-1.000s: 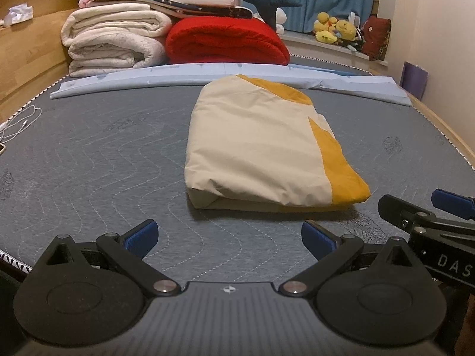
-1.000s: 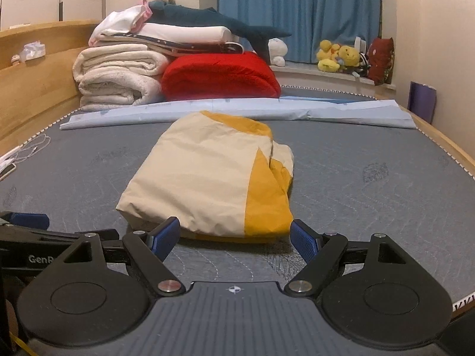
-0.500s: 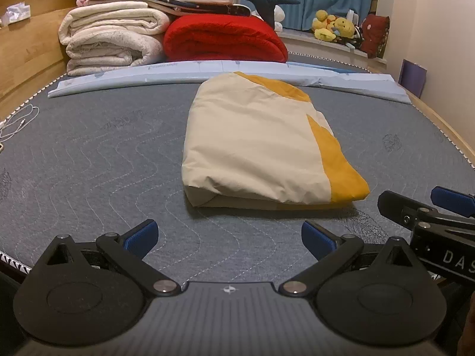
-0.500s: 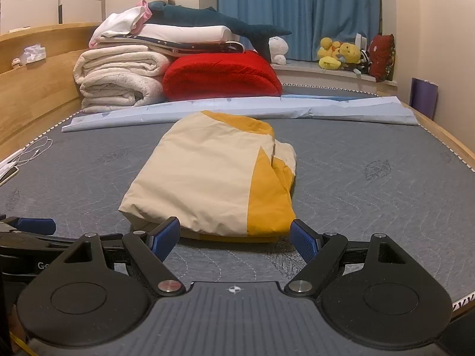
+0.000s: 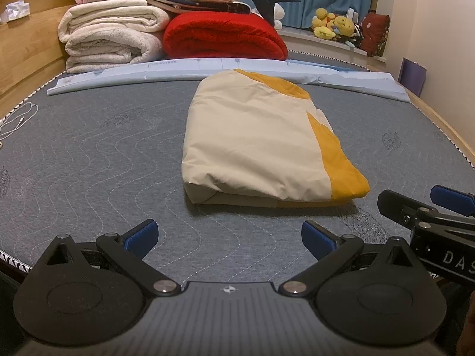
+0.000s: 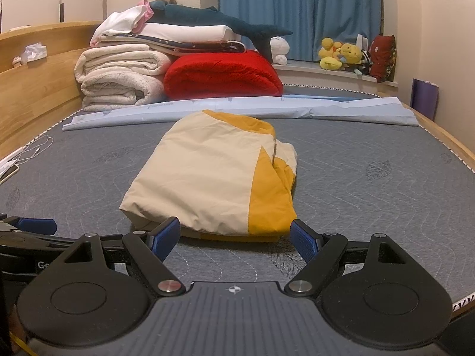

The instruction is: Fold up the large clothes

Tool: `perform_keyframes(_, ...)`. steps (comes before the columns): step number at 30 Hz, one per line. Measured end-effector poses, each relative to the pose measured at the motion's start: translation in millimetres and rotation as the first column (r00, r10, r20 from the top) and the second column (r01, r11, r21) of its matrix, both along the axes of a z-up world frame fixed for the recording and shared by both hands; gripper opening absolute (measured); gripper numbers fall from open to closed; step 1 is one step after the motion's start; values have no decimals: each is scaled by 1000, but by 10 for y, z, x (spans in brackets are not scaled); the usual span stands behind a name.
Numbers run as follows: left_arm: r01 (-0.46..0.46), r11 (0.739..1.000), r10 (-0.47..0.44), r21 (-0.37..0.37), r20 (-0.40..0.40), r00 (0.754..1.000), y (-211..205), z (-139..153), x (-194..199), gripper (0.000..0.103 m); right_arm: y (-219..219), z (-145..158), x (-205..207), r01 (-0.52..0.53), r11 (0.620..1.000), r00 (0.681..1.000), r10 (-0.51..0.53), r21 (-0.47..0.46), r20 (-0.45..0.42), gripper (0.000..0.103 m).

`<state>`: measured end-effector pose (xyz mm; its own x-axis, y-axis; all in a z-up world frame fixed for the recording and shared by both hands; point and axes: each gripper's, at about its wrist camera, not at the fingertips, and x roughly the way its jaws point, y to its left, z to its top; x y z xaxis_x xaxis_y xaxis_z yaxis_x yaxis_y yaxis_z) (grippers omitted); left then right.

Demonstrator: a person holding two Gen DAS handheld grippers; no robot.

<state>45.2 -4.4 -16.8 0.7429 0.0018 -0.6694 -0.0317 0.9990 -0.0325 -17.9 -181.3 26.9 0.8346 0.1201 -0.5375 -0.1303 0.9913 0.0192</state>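
Observation:
A folded cream and yellow garment (image 5: 261,145) (image 6: 207,175) lies flat in the middle of the grey quilted mattress (image 5: 89,160) (image 6: 371,195). My left gripper (image 5: 230,237) stands open a short way in front of the garment's near left corner, with nothing between its blue pads. My right gripper (image 6: 234,237) is open too, its pads just short of the garment's near edge and not touching it. Each gripper shows at the edge of the other's view: the right one's fingertips (image 5: 451,200), the left one's fingertips (image 6: 37,226).
At the far end of the bed lie stacked white blankets (image 5: 112,38), a red blanket (image 5: 222,37) and a pale blue sheet strip (image 5: 178,68). A wooden bed frame (image 5: 26,47) runs along the left. A white cable (image 5: 17,118) lies at the left edge; plush toys (image 6: 341,56) sit by the curtain.

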Motion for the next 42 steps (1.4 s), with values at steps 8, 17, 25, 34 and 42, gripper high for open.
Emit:
perform_keyframes(8, 4, 1000, -4, 6, -5, 1000, 11, -28, 7, 103, -37, -14, -14, -15, 1000, 1000, 15, -5, 0, 82)
perform_keyframes(17, 9, 1000, -9, 9, -10, 1000, 8, -47, 16, 103, -78, -35, -15, -17, 1000, 1000, 17, -6, -8, 82)
perform_keyframes(25, 11, 1000, -11, 6, -11, 1000, 19, -56, 31, 103, -94, -39, -15, -18, 1000, 1000, 18, -4, -10, 82)
perform_keyframes(34, 10, 1000, -10, 3, -13, 1000, 17, -56, 38, 103, -96, -39, -14, -18, 1000, 1000, 18, -4, -11, 82)
perform_keyframes(42, 10, 1000, -10, 1, -14, 1000, 15, -56, 41, 103, -97, -37, -13, -18, 1000, 1000, 18, -4, -11, 82)
